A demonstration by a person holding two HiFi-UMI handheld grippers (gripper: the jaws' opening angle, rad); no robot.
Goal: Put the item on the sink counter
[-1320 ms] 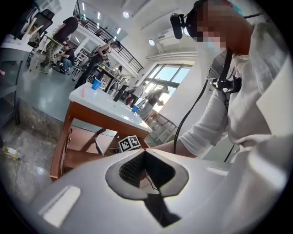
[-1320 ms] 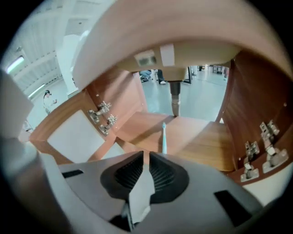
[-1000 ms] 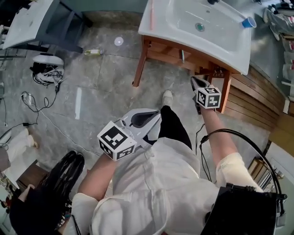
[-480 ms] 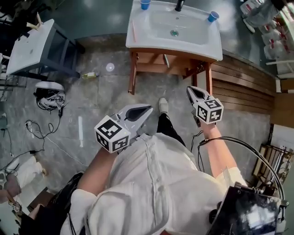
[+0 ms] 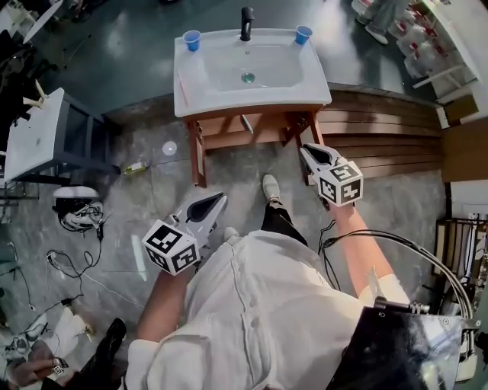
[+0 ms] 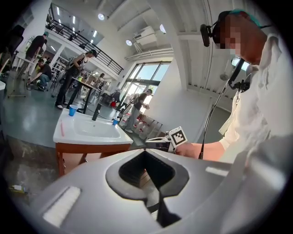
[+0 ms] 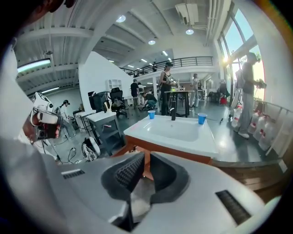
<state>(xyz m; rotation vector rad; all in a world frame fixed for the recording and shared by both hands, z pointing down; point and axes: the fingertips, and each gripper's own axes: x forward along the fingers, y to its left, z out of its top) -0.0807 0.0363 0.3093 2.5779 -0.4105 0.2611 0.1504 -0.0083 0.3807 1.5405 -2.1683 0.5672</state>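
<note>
Two grippers are held in front of us, above the grey floor (image 5: 152, 198), and both point towards the sink counter (image 5: 191, 95). The left gripper (image 5: 221, 196) has its jaws pressed together at the tips, with nothing gripped between them. The right gripper (image 5: 303, 148) is closed in the same way, and its own view shows only the hollow between the dark pads. The white sink counter stands on a wooden frame (image 5: 229, 137), a little ahead of both grippers and not touching them. On its back corners stand two blue cups, one on the left (image 5: 191, 39) and one on the right (image 5: 303, 34), with a black tap (image 5: 246, 23) between them. A thin pink stick (image 5: 181, 80) lies along the left edge. On the floor to the left of the frame lies a small bottle (image 5: 135, 167). We cannot tell which thing is the item, because neither gripper carries one
</note>
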